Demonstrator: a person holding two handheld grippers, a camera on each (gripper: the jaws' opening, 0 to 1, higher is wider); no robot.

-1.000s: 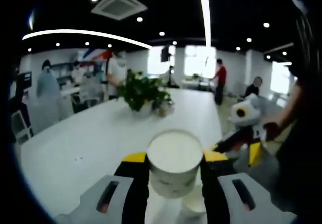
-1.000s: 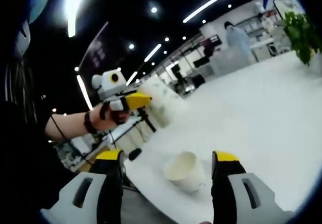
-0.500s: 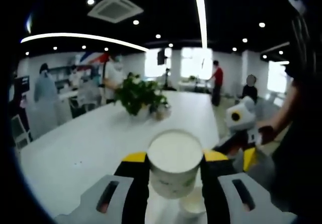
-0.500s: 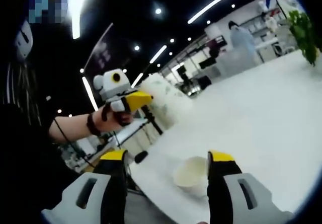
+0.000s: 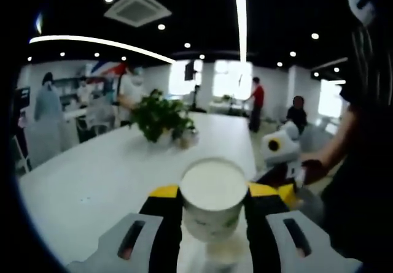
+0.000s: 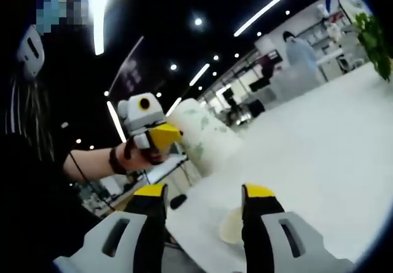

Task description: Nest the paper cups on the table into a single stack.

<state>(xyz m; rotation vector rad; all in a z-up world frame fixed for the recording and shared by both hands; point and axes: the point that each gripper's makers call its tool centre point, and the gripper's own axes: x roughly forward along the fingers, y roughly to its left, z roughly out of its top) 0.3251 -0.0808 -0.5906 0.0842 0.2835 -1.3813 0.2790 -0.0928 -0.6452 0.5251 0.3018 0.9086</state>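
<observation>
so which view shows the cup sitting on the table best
The right gripper view: the cup on the table sits between the right claw's open jaws. The left gripper view catches just its rim below the held cup.

Upper cup [image 5: 212, 203] between left gripper [image 5: 213, 194] jaws, above lower cup [image 6: 232, 226] on table [image 5: 110, 175] | lower cup between right gripper [image 6: 201, 194] jaws | plant [image 5: 158, 118] on table behind
</observation>
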